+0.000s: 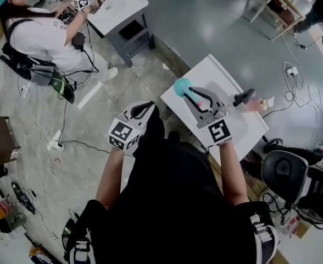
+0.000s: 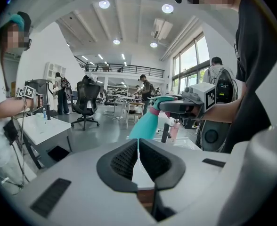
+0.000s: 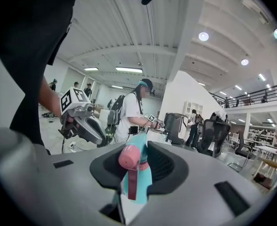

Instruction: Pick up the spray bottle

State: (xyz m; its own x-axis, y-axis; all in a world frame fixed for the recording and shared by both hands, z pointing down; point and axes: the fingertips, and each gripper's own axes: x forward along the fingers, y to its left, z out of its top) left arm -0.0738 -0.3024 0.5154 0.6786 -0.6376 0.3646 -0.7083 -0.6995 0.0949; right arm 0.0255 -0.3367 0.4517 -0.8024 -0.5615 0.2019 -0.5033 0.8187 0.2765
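Gripping the teal spray bottle (image 3: 139, 179) near its pink head (image 3: 128, 157), the right gripper (image 1: 191, 95) holds it tilted above the white table (image 1: 218, 73), so the pinch should be firm and the lift smooth; the left gripper (image 2: 138, 157) hangs aside, jaws together, empty.

Left gripper (image 2: 138, 149) fingers (image 2: 122, 163) pressed together, nothing between. Past fingertips, up-right: right gripper (image 2: 160, 105) clamps teal bottle (image 2: 145, 126) above bench (image 2: 195, 144).

No word, brand or number is readable anywhere. Each marker cube (image 1: 124, 135) shows only black-and-white square patterns.
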